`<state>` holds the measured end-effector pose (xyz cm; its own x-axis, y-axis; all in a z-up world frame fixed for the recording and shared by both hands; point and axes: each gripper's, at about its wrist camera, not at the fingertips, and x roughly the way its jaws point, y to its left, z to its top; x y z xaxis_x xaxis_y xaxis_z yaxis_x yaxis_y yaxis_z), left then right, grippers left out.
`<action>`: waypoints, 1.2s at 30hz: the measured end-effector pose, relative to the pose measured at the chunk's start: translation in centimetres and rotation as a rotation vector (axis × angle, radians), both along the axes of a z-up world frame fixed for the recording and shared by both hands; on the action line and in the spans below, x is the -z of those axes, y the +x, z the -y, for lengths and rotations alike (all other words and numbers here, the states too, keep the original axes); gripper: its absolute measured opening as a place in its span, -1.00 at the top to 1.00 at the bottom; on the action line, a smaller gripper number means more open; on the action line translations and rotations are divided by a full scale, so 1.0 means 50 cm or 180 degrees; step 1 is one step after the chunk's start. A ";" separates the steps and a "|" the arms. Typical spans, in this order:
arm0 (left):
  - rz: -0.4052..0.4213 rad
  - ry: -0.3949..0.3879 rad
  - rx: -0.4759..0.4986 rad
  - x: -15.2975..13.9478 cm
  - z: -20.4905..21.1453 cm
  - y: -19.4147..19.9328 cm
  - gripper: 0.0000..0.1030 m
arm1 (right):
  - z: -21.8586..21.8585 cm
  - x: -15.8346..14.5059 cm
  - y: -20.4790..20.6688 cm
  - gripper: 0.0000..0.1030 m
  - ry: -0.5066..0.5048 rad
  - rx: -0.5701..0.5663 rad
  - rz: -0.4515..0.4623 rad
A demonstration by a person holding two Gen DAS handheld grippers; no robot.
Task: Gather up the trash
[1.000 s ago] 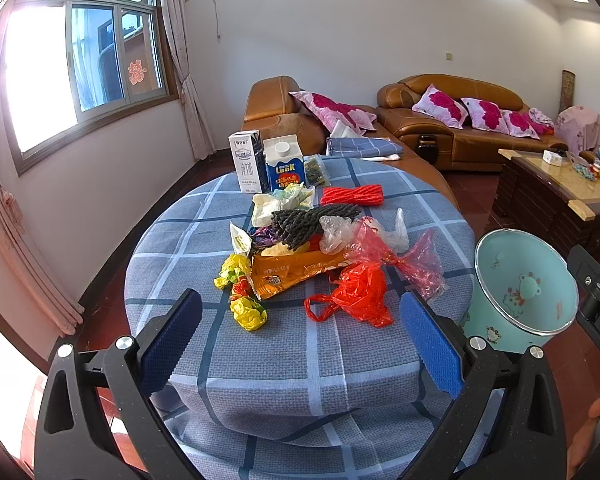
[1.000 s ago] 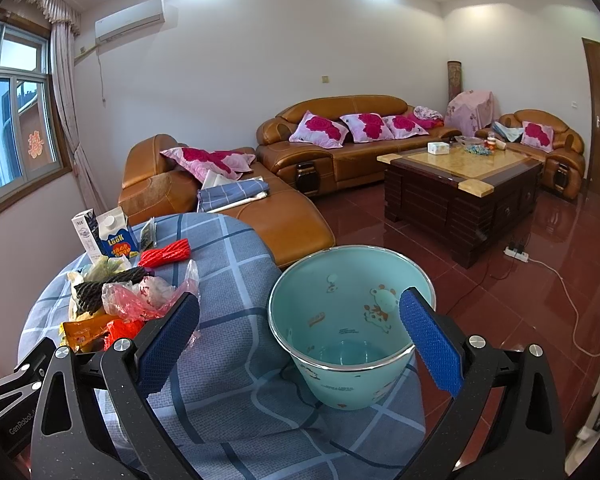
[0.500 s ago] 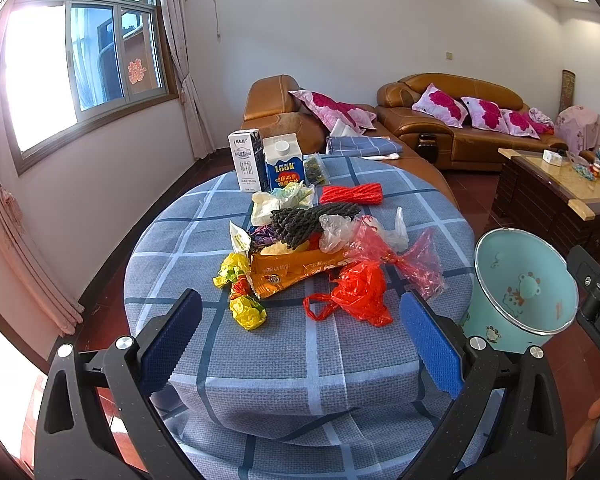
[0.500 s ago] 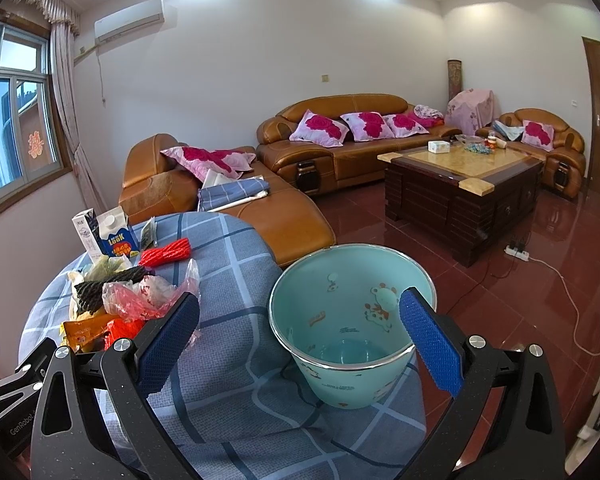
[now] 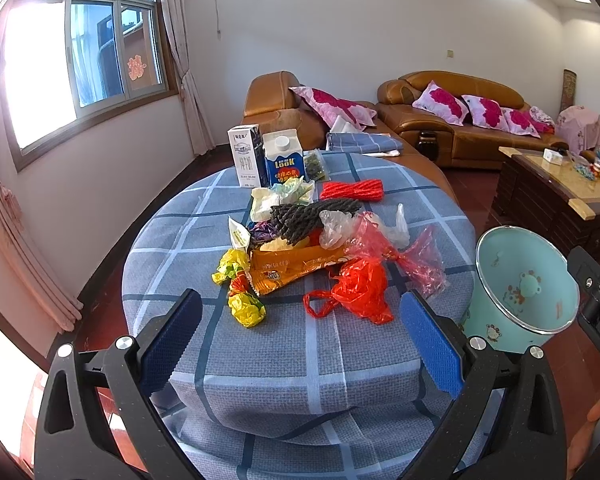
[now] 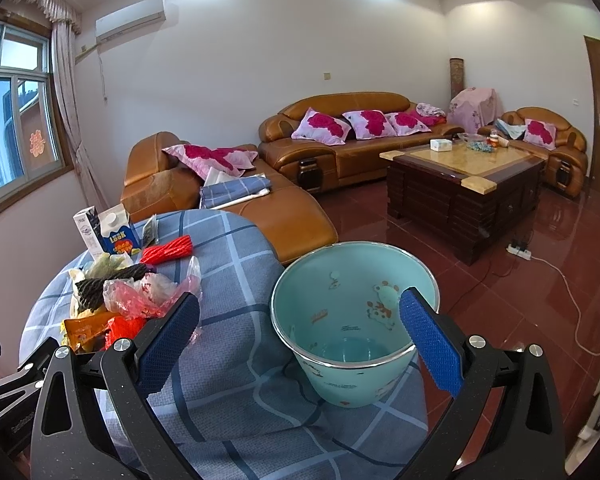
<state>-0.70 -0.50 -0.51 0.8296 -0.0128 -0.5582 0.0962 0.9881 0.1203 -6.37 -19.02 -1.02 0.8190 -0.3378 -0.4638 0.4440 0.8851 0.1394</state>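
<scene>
A heap of trash lies mid-table: a red plastic bag (image 5: 358, 290), an orange snack wrapper (image 5: 290, 262), yellow crumpled wrappers (image 5: 246, 308), dark foam netting (image 5: 306, 216), red netting (image 5: 352, 189) and clear bags (image 5: 340, 226). Two cartons (image 5: 266, 156) stand behind the heap. My left gripper (image 5: 300, 336) hangs open just short of the heap, holding nothing. A mint-green bin (image 6: 352, 320) stands empty at the table's right side. My right gripper (image 6: 300, 340) is open in front of the bin, its fingers to either side of it in the image. The heap (image 6: 116, 300) sits to its left.
The round table wears a blue checked cloth (image 5: 260, 344) that drapes over the near edge. Brown leather sofas (image 6: 340, 152) with pink cushions line the far wall. A dark wooden coffee table (image 6: 460, 184) stands right, over red tiled floor (image 6: 540, 280) with a power strip and cable.
</scene>
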 end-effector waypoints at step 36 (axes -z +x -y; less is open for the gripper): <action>-0.0537 -0.0325 0.0041 0.113 -0.176 0.210 -0.48 | -0.092 0.157 0.306 0.13 0.0465 -0.1433 -0.0771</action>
